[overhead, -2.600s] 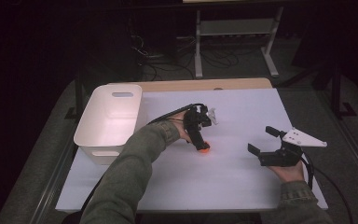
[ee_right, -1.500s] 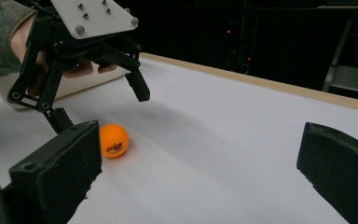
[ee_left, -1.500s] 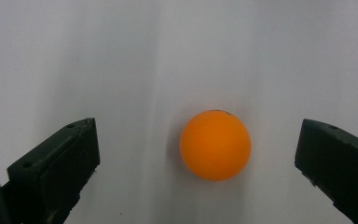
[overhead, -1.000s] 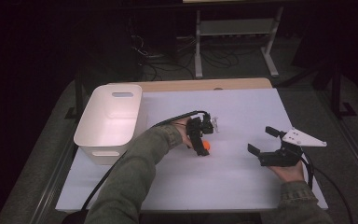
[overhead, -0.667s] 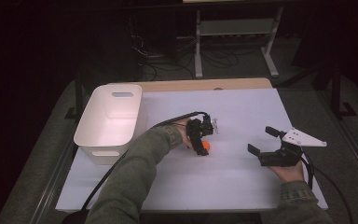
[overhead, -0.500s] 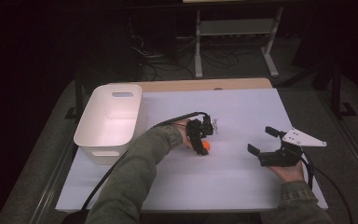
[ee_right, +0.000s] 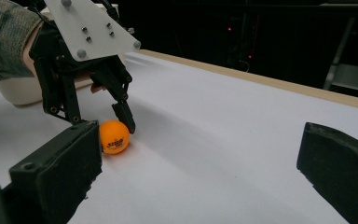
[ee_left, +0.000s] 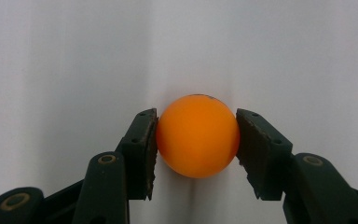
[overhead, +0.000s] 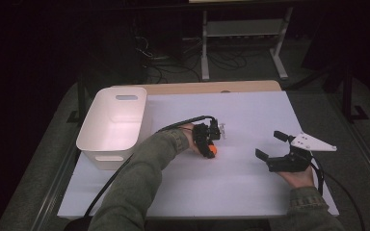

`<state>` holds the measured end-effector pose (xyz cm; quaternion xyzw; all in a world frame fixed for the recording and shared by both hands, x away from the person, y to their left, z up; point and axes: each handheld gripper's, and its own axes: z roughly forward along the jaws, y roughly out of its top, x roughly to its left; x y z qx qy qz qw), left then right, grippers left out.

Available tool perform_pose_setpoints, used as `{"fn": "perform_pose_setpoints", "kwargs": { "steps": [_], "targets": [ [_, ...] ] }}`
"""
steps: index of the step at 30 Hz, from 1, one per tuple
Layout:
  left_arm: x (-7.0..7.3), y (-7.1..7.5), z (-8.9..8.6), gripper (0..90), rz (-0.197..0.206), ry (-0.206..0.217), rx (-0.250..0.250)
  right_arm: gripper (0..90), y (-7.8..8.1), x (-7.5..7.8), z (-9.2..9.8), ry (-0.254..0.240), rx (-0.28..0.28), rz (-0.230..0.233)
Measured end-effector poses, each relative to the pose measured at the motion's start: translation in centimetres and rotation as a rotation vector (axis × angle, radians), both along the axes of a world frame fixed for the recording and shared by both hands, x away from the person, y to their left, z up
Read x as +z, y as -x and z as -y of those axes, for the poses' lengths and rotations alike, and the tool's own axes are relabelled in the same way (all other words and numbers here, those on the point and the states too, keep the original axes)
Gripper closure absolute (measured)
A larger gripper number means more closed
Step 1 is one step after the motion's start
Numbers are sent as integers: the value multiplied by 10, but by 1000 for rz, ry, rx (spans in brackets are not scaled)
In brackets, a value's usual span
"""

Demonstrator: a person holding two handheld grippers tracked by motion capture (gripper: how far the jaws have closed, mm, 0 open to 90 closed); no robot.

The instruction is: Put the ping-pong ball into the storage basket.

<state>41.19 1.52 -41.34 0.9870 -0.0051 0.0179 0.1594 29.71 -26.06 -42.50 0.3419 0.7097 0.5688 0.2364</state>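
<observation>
White bin (overhead: 113, 122) sits at the left, maybe ready for the orange ball (ee_left: 198, 136). Mid-table, the left gripper (overhead: 211, 144) has just squeezed its jaws onto that ball so it cannot roll. Right gripper (overhead: 271, 150) waits nearby, jaws apart, holding nothing.

1. The ball (ee_left: 198, 136) looks like smooth orange plastic with a matt, faintly satin skin.
2. The left tongs (ee_left: 196, 149) are dark matt plastic; their pads (ee_left: 149, 149) look rough and worn at the edges.
3. The counter (overhead: 250, 115) has a smooth, matt white sheet over it, with a bare wood strip along its far edge.
4. The bin (overhead: 113, 144) is smooth white plastic with a slight sheen.
5. The sleeve (overhead: 139, 178) is coarse woven cloth.
</observation>
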Motion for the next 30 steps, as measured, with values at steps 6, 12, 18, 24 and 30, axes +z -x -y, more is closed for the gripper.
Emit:
{"fn": "perform_pose_setpoints", "kwargs": {
  "steps": [6,12,18,24,30],
  "targets": [
    [5,2,-2,507,11,11,5,0,0,0,0,0,1,1],
    [10,3,-3,507,13,5,10,0,0,0,0,-1,0,6],
    [18,5,-6,507,18,6,12,0,1,0,0,-1,2,5],
    [27,7,-11,507,25,9,20,0,1,0,0,-2,1,7],
    [36,10,-13,507,30,10,21,0,1,1,-1,-3,1,4]
  ]
}}
